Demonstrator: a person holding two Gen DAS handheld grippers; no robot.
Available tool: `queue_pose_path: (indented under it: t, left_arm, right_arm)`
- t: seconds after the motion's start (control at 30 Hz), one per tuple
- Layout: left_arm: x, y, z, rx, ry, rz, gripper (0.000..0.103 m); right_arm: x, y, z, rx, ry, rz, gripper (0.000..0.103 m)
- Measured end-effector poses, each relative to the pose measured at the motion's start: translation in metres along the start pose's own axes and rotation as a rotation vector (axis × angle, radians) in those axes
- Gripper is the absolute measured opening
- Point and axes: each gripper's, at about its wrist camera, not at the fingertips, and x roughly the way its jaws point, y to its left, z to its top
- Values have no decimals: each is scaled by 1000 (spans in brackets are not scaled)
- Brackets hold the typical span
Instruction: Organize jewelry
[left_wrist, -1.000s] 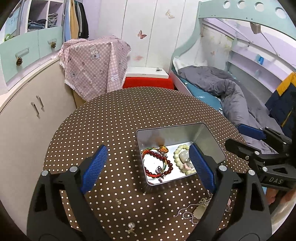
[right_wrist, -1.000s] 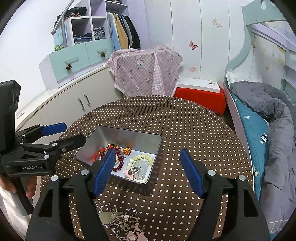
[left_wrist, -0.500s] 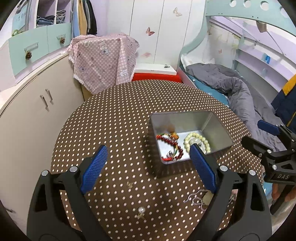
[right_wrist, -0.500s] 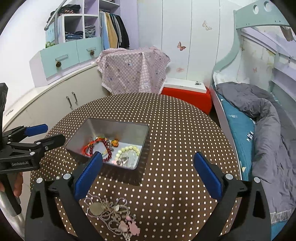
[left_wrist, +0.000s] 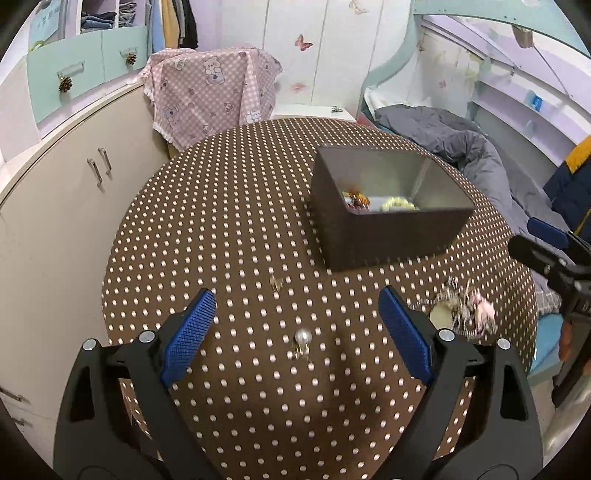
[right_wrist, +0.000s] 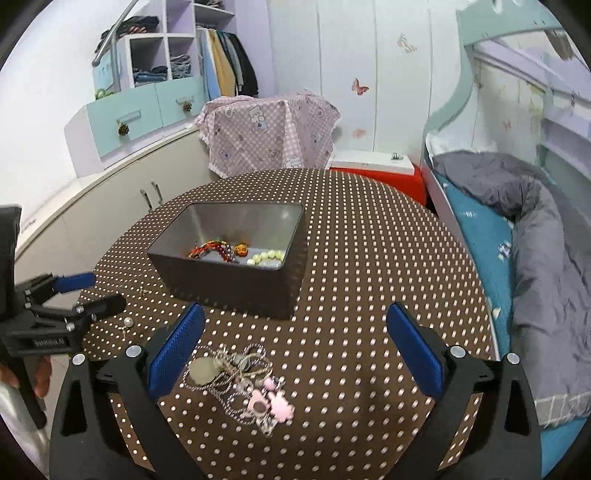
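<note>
Silver chain necklaces with pink charms lie tangled on the dotted desk, just inside the right gripper's wide, empty jaws; shift left, lower, pinch the tangle's middle. Left gripper gapes over a pearl earring.

Left hand-held gripper: matte black plastic frame, two splayed arms with triangular cut-outs. Blue ribbed pads line the inner faces of both fingers. Silver round screws sit on each arm near the pad base, two per side. In the right wrist view its side shows a black body with small screws and white lettering, too blurred to read; a bit of hand wraps the black grip below.

Right hand-held gripper: same build, black frame, blue ribbed pads, silver screws. Seen from the left wrist view, black finger with blue tip, part of a hand on the handle.
</note>
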Motion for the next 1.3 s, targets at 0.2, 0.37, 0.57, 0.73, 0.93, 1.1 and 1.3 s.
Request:
queue_pose_path:
  t: [0.2,0.37,0.57,0.73,0.93,1.1,1.3]
  left_arm:
    - [2,-6,-24,26,-31,-25,79]
    - [8,-7,-36,29,-38,-30,63]
    - [8,-1,-42,-4,-69,-48,41]
    - [17,-4,-41,29,-54,-38,35]
    - [19,0,-41,45,-74,-12,14]
    - [17,4,-44,23,-89,-13,11]
    - [12,5,-48,3,-102,-34,11]
  right_arm:
    - [-15,11,-18,-1,-121,-20,95]
    - [-37,25,-40,40,-313,47,95]
    - [-35,41,-53,23,-294,91,95]
    - [-22,49,-61,52,-250,109,80]
    - [-9,53,-66,70,-167,108,47]
    - [-4,64,-70,25,-132,111,40]
    - [11,68,-69,16,-62,78,33]
